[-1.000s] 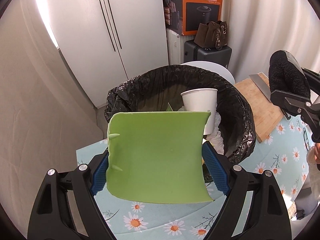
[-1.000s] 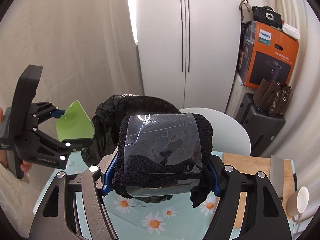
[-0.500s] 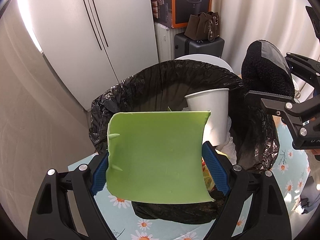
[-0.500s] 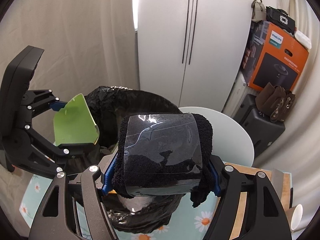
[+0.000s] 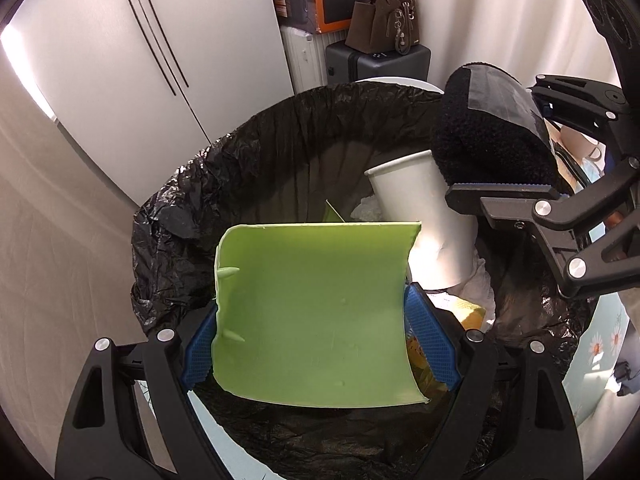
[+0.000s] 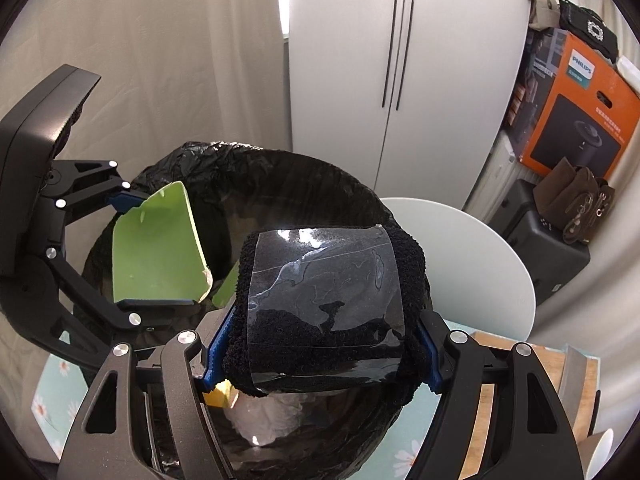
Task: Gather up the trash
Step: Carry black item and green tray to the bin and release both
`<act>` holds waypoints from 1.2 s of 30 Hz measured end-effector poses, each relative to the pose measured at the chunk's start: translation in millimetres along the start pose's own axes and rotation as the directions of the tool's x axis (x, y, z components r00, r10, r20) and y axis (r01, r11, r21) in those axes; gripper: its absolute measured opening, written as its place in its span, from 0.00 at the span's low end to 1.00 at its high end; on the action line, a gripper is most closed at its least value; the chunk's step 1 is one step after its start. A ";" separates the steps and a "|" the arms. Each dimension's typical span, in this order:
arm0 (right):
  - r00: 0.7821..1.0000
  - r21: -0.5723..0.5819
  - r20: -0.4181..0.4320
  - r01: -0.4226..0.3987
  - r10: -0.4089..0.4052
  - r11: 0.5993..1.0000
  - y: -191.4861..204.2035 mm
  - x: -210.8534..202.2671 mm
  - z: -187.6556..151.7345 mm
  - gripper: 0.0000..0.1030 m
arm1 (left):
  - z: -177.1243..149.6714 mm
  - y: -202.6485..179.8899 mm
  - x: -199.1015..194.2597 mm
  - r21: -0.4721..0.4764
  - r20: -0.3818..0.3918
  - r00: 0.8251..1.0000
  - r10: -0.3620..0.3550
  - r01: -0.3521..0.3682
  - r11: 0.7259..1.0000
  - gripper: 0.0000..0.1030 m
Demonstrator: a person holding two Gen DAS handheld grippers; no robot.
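Observation:
My left gripper point(image 5: 312, 316) is shut on a bent green plastic sheet point(image 5: 312, 312), held over the mouth of the black-lined trash bin point(image 5: 256, 140). In the right wrist view that green sheet point(image 6: 156, 248) hangs at the bin's left side. My right gripper point(image 6: 320, 340) is shut on a black fuzzy bundle wrapped with clear tape point(image 6: 324, 304), above the bin's near rim point(image 6: 280, 160). From the left wrist view the black bundle point(image 5: 492, 140) hovers over the bin's right side. Inside the bin lie a white paper cup point(image 5: 424, 216), white tissue and yellow scraps point(image 5: 472, 316).
The bin stands on a table with a daisy-print cloth point(image 5: 600, 344). A wooden cutting board with a knife point(image 6: 572, 376) lies at the right. Behind are a white chair point(image 6: 472, 264), white cupboard doors point(image 6: 392, 60), an orange box point(image 6: 576, 120), and a brown bag on a dark case point(image 6: 572, 200).
Both grippers have come forward and down over the bin with their loads still held. The bin now fills much more of each view.

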State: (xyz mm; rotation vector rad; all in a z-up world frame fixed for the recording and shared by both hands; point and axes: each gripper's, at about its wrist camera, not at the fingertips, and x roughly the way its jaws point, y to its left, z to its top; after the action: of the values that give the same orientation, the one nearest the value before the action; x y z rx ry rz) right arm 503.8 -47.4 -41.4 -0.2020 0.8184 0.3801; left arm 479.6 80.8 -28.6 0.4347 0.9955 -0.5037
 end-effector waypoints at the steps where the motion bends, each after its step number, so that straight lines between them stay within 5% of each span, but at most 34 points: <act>1: 1.000 -0.002 -0.004 0.000 0.000 1.000 -0.6 2.2 -0.1 0.66 | 0.0 -0.4 2.1 0.010 -0.007 1.000 0.003 -0.003 1.000 0.81; 10: 1.000 -0.029 0.001 -0.004 0.004 1.000 -0.3 2.6 -4.1 0.70 | -5.3 -10.2 5.3 0.102 -0.026 0.998 0.057 -0.055 0.993 0.82; 14: 1.000 -0.044 0.024 -0.003 0.004 0.999 0.2 -4.1 -6.6 0.82 | -13.4 -13.2 -3.6 0.126 0.013 0.997 0.078 -0.079 0.989 0.83; 20: 0.996 -0.083 0.076 0.043 -0.036 0.996 6.0 -23.6 -13.7 0.85 | -23.4 -6.1 -24.2 0.060 0.096 0.990 0.105 -0.111 0.992 0.94; 36: 0.986 0.004 0.166 0.017 -0.017 1.000 -10.1 -103.4 -45.0 0.87 | -63.5 -22.0 -107.5 -0.194 0.316 0.936 0.154 -0.095 0.976 0.94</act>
State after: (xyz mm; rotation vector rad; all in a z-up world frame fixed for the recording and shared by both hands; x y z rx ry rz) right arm 413.5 -96.9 5.5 -0.1722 0.6529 0.3746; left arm 375.5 120.2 32.2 0.2416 0.6765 -0.3548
